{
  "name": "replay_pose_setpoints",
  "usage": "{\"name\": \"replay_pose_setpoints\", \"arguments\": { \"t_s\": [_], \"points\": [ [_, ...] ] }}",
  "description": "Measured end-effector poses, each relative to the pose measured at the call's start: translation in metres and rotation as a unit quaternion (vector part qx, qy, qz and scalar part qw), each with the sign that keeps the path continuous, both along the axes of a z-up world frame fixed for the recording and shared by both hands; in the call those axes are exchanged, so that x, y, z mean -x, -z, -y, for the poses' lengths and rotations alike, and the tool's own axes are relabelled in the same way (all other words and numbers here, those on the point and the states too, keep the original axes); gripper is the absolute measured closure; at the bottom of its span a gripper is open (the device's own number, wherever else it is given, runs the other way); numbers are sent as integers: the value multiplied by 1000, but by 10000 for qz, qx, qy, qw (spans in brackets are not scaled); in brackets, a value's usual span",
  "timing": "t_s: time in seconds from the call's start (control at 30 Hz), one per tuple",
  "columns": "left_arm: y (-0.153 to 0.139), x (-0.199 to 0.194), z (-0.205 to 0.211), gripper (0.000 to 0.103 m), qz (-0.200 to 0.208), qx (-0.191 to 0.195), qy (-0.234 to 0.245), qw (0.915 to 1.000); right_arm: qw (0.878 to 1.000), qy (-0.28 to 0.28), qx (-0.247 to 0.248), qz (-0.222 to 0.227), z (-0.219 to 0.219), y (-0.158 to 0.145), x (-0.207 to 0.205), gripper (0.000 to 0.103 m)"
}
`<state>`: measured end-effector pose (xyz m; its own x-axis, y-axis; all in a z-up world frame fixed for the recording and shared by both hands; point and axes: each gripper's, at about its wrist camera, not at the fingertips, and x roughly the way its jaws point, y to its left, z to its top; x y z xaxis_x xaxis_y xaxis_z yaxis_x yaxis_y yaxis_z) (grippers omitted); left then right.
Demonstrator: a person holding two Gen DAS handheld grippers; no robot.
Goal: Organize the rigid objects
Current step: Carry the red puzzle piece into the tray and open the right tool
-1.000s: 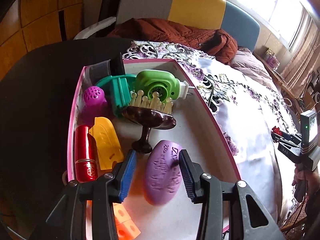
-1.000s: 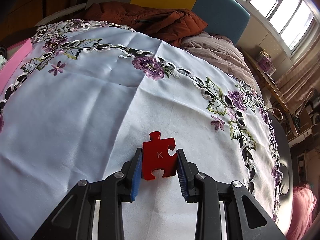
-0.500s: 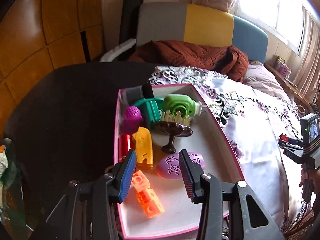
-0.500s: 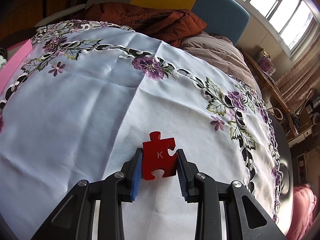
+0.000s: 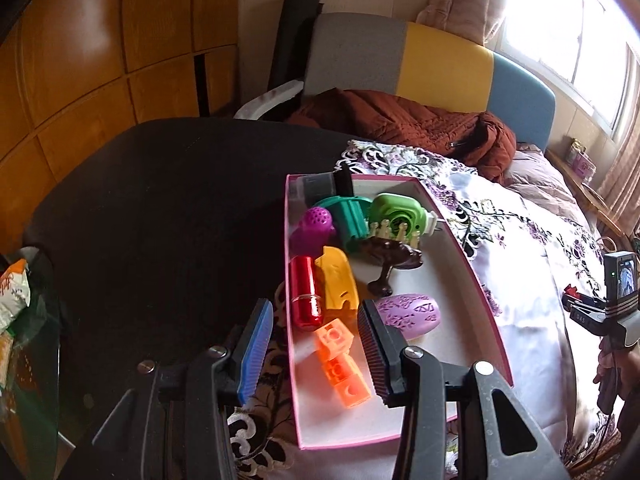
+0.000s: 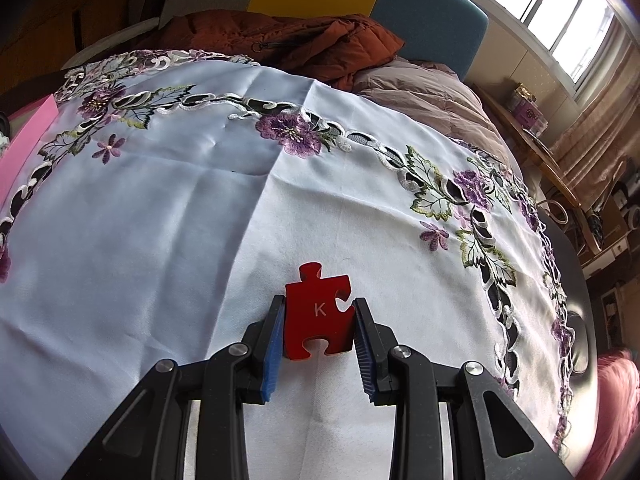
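Red puzzle piece (image 6: 318, 316), flat, letter "K" in white on top face, one knob pointing away from camera; lies on the white embroidered cloth, blue finger pads touching both its sides.

Pink-rimmed box (image 5: 486, 308), open top, holds: purple oval with cut-out pattern (image 5: 408, 314), lying on its side; orange linked cubes (image 5: 342, 356) in a row; red metallic cylinder (image 5: 306, 294) beside yellow curved piece (image 5: 336, 280); brown pedestal comb (image 5: 394, 258); green round gadget (image 5: 398, 214); teal part (image 5: 348, 216); magenta perforated ball (image 5: 316, 222).

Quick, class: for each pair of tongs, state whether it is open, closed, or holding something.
Left tongs: open, holding nothing, above the pink box.
Right tongs: closed on the red puzzle piece.
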<state>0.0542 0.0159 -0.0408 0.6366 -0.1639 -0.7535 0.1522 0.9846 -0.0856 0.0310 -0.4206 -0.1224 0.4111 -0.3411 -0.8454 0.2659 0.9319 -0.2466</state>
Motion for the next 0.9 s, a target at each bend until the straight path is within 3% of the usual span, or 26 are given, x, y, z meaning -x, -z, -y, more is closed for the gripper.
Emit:
{"name": "replay_pose_setpoints", "arguments": {
  "t_s": [0.13, 0.33, 0.5, 0.7, 0.8, 0.9],
  "points": [
    [4, 2, -13, 59, -3, 60, -139, 9999, 10000, 40, -75, -50, -1, -6, -2, 71],
    [9, 1, -30, 59, -45, 132, -389, 9991, 9972, -97, -589, 458, -23, -39, -1, 71],
    [12, 2, -36, 59, -51, 176, -454, 9988, 9886, -767, -1021, 799, -77, -66, -8, 71],
    [12, 4, -38, 59, -45, 257, -419, 9988, 9629, -1940, -1509, 1115, -167, -94, -19, 71],
    [12, 4, -40, 59, -51, 281, -405, 9988, 9503, -2431, -1615, 1083, -208, -95, -29, 71],
    [14, 4, -44, 59, -84, 312, -441, 9985, 9461, -2679, -1606, 859, -236, -83, -43, 71]
  ]
}}
